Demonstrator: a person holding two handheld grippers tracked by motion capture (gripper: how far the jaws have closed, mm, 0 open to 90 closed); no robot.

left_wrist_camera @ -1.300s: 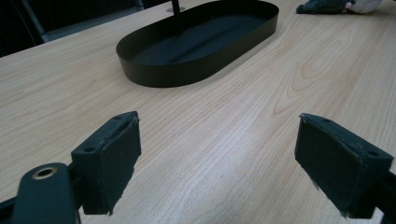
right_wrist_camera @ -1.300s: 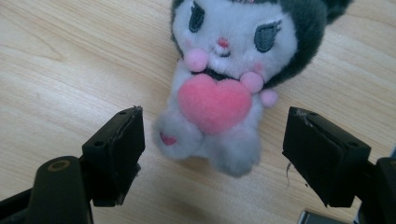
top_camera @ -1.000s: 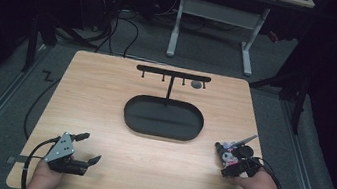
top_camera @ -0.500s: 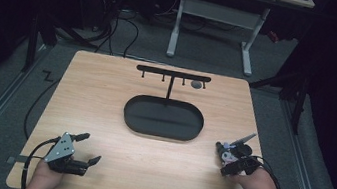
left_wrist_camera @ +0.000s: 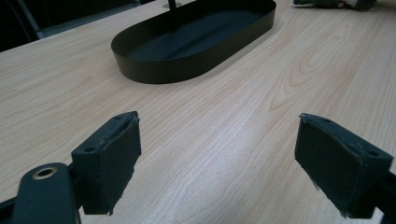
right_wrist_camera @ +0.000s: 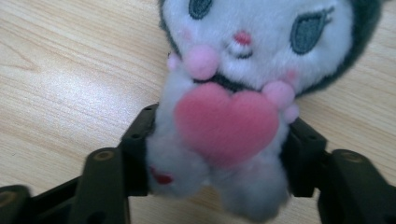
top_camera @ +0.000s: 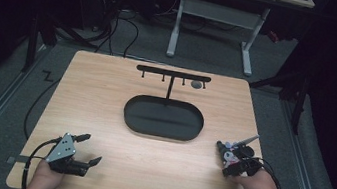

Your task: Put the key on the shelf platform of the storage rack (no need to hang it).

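Dark floor and cables surround a light wooden table (top_camera: 105, 95), seen from above, with a grey desk frame (top_camera: 213, 15) standing behind it. Near the middle of the table sits a black oval tray (top_camera: 160, 133) with a thin black post rising from its far side, topped by a crossbar with small hooks (top_camera: 173, 73); a small grey round object (top_camera: 196, 84) hangs near the bar's right end. At the near left corner, a person's left hand (top_camera: 43, 177) holds the left gripper (top_camera: 90, 149) low over the wood, its jaws spread wide with nothing between them. The left gripper view looks along those open jaws across bare wood toward the tray, which lies well ahead. At the near right, the person's right hand (top_camera: 256, 184) holds the right gripper (top_camera: 226, 155), just beside the tray's right end. Its jaws are closed around a small plush toy (right_wrist_camera: 233, 93), pressing in on both sides of the toy's white body. The right gripper view shows the toy close up: a white face with grey eyes, a dark hood, pink cheeks, and a pink heart held against its chest. The toy lies low over the tabletop, facing the camera; whether it touches the wood cannot be told.
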